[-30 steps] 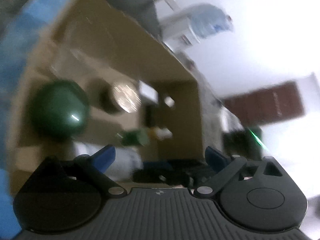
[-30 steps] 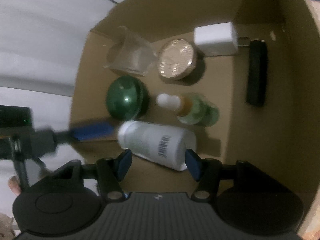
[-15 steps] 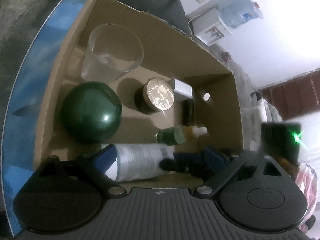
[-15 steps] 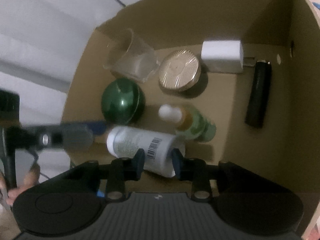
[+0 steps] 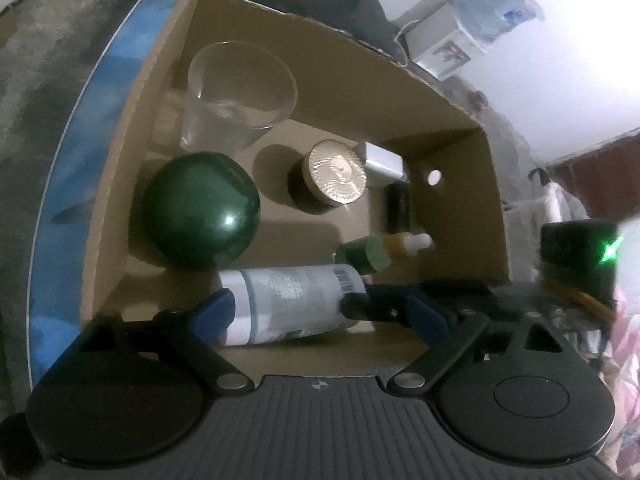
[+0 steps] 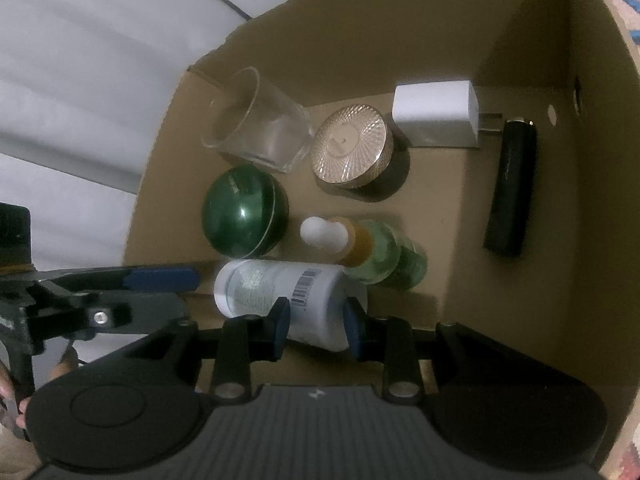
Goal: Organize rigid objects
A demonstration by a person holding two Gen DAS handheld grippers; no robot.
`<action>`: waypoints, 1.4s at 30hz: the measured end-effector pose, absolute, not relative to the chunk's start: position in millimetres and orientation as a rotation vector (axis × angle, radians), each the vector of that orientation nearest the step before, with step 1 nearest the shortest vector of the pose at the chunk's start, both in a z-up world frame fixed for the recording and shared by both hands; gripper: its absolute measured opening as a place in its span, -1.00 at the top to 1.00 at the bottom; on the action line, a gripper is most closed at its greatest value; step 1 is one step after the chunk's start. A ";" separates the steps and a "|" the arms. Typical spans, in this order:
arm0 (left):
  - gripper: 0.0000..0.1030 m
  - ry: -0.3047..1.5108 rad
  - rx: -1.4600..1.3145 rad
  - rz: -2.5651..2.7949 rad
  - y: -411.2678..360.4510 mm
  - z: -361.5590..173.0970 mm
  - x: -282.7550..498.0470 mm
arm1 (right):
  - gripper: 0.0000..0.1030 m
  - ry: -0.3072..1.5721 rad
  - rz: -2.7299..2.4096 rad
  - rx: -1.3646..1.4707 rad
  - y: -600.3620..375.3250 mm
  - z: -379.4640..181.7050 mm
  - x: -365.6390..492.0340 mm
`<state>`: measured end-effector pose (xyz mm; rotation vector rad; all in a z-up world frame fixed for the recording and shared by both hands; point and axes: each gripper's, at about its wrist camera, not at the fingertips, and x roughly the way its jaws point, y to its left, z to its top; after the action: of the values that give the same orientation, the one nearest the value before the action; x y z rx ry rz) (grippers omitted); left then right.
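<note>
An open cardboard box [image 5: 440, 112] [image 6: 400, 32] holds a white bottle [image 5: 288, 304] [image 6: 276, 288] lying on its side, a green dropper bottle [image 5: 372, 254] [image 6: 376, 252], a dark green round jar [image 5: 200, 210] [image 6: 244, 212], a gold-lidded jar [image 5: 338, 176] [image 6: 354, 146], a clear glass [image 5: 236, 92] [image 6: 256, 120], a white charger [image 6: 436, 114] and a black tube [image 6: 510, 186]. My right gripper [image 6: 316, 326] is shut on the white bottle's base end. My left gripper [image 5: 320, 312] is open, its fingers either side of the bottle, touching nothing.
The box stands on a blue-edged surface [image 5: 88, 100]. A water dispenser [image 5: 472, 28] stands beyond the box. In the right wrist view the left gripper's blue-padded finger [image 6: 160, 280] reaches over the box's left wall.
My right gripper closed on the white bottle. My left gripper swung over the box and came down around the bottle's other end, staying open.
</note>
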<state>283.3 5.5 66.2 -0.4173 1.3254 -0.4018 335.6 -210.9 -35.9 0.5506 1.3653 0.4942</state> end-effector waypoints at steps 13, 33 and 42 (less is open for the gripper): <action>-0.84 1.375 -0.365 -0.297 -4.8 47.2 291.1 | 0.39 1.355 0.503 0.576 -211.9 -38.1 328.1; -0.99 1.201 -0.501 -0.386 3.8 76.3 268.2 | 0.34 1.313 0.475 0.575 -210.1 -33.9 317.8; -0.85 1.164 -0.543 -0.512 -12.6 84.2 257.6 | 0.37 1.302 0.496 0.590 -201.8 -34.6 314.6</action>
<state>257.6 -12.6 84.2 -0.5426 1.1638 -0.5121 314.6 -201.8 -34.6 0.5897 1.3022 0.4965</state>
